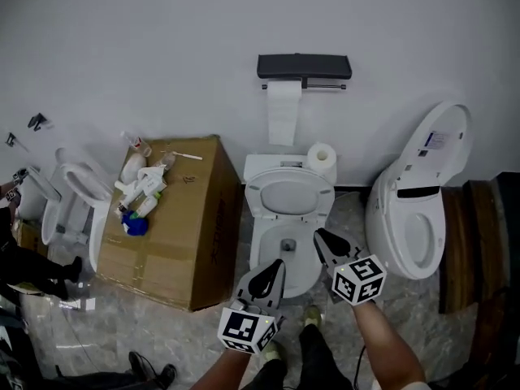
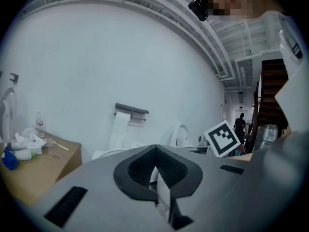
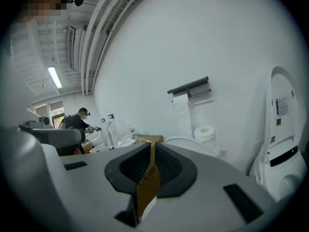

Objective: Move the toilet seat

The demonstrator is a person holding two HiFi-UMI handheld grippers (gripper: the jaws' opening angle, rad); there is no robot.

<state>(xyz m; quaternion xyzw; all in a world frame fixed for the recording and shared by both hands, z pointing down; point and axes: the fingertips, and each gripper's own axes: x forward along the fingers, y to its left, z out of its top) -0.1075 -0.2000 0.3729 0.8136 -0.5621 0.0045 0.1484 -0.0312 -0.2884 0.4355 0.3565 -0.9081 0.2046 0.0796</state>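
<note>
The white toilet (image 1: 284, 254) stands in the middle against the wall. Its seat and lid (image 1: 288, 195) are raised and lean back on the tank. Both grippers hover over the front of the bowl, apart from the seat. My left gripper (image 1: 274, 266) (image 2: 155, 150) has its jaws together with only a thin slit between them, and nothing is held. My right gripper (image 1: 320, 236) (image 3: 150, 146) looks the same, narrow slit and empty. In the right gripper view the rounded top of the raised seat (image 3: 186, 143) shows just past the jaws.
A cardboard box (image 1: 183, 234) with bottles and rags on top stands left of the toilet. A second toilet (image 1: 414, 218) with its lid up stands to the right. A paper holder (image 1: 303, 67) hangs above the tank, and a roll (image 1: 323, 158) sits on the tank. Another person (image 3: 77, 121) works at the far left.
</note>
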